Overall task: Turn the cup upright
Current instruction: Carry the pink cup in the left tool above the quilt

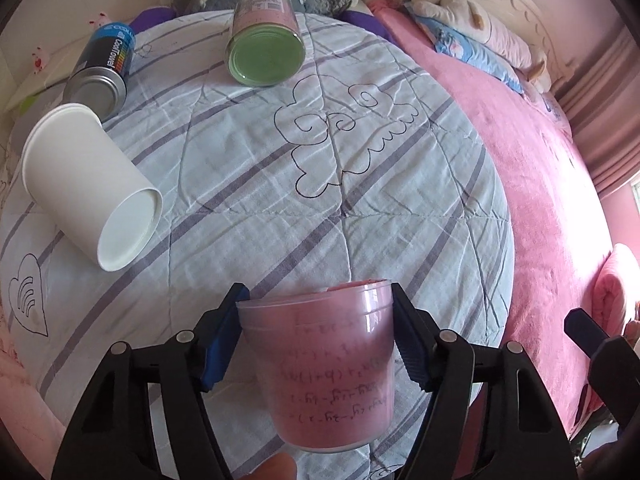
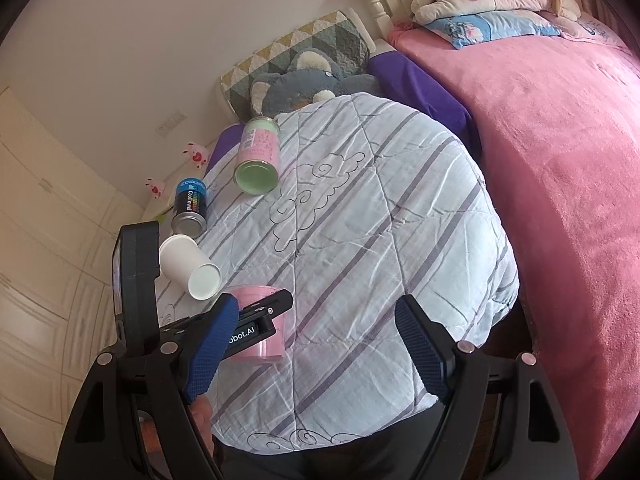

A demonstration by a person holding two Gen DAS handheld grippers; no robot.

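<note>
Left tongs [image 1: 316,336] clench a pink cup [image 1: 332,372] over the striped quilt [image 1: 280,184]; right tongs [image 2: 316,344] gape.

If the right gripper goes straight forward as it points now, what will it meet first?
Probably only the striped quilt. The right gripper is open and empty; the left gripper, holding the pink cup, lies off to its left. Depth is unclear.

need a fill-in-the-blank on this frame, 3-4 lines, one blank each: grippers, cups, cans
1. The left gripper is shut on the translucent ____ cup.
2. The right gripper is open and holds ____.
3. The white paper cup lies on its ____ on the striped quilt.
4. Besides the blue can, a can with a ____ base lies on the quilt.

Missing: pink; nothing; side; green
</note>
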